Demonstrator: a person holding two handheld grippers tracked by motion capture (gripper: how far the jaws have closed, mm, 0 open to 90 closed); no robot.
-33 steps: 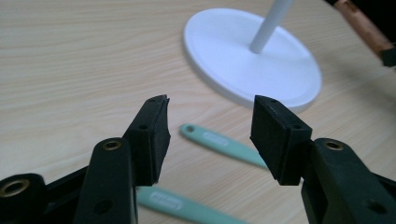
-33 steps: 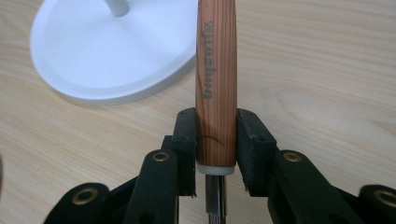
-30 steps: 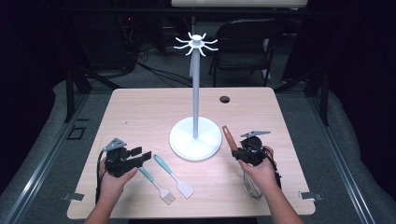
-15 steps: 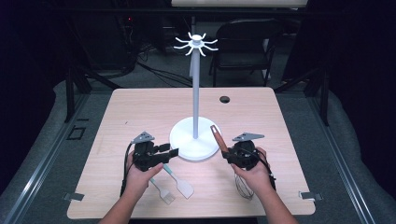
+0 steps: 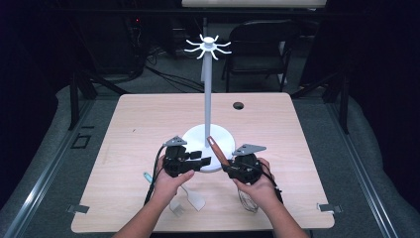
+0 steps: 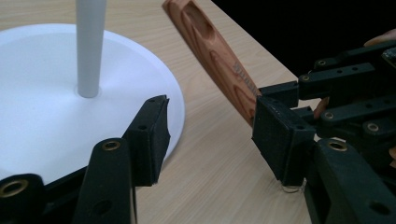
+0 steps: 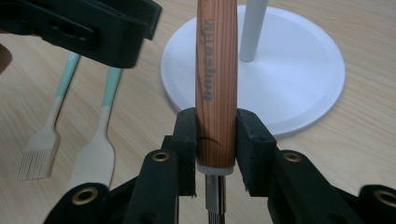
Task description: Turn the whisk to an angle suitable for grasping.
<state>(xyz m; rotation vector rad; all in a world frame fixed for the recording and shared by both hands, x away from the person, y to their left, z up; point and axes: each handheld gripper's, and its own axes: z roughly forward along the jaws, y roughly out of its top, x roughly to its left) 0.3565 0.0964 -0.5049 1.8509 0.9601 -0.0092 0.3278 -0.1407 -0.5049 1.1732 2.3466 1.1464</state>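
Both grippers have moved inward to the white stand base (image 5: 208, 144): right gripper (image 5: 229, 168) clamps a wooden whisk handle (image 7: 216, 70); left gripper (image 6: 210, 140), jaws apart, faces it, empty

Bright, even overhead light on the table (image 5: 148, 124), dark surroundings, soft shadows, nearest claw parts slightly blurred.

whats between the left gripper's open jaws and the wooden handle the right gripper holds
Bare tabletop only, seen in the left gripper view: the left gripper is open beside the stand's white base, and the wooden handle sits clamped in the right gripper.
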